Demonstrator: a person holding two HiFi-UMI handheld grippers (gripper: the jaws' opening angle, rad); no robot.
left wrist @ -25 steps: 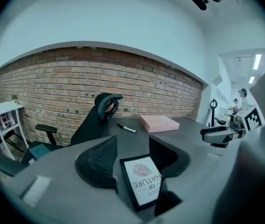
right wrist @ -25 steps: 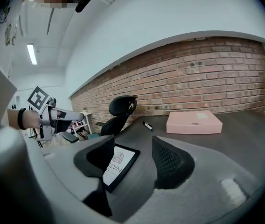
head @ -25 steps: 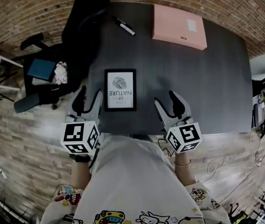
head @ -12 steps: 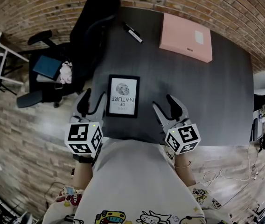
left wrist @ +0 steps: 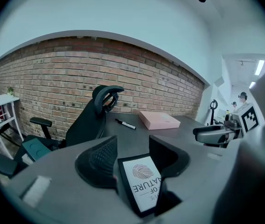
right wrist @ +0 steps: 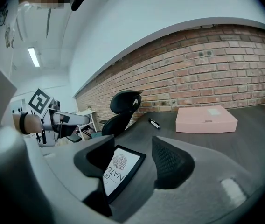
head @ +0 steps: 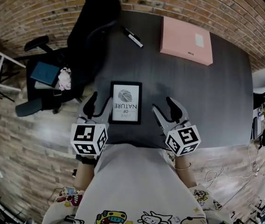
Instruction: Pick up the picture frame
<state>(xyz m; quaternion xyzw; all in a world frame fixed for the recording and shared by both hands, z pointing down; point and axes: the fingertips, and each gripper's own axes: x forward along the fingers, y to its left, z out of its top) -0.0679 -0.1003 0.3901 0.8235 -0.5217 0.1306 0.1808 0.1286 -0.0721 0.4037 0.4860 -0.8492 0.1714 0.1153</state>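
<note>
From above, a black-bordered picture frame with a white print (head: 125, 102) lies flat on the dark grey tabletop (head: 202, 92), near the person's edge. The left gripper (head: 97, 105) sits at the frame's 9 o'clock, its nearer jaw just beside the frame's edge. The right gripper (head: 167, 112) is at 4 o'clock, a little apart. Both have their jaws spread with nothing clamped. A flat pink box (head: 186, 41) lies at 1 o'clock from the frame, a black marker pen (head: 133, 37) at 12, and a black office chair (head: 93, 27) stands at 11, off the table's edge. This view cannot settle whether the left jaw touches the frame.

The left gripper view looks along the table. The frame shows in the gap between the parted jaws, and its lower corner at 5 o'clock is covered by the right-hand jaw. It adds the red brick wall (left wrist: 53, 73) and the other gripper at 3 o'clock. Touch is unclear here too.

The right gripper view shows its own jaws wide apart. The frame lies at 7 o'clock, with its near end hidden behind the left-hand jaw. Only here does a ceiling strip light (right wrist: 33, 56) appear, at 10 o'clock.
</note>
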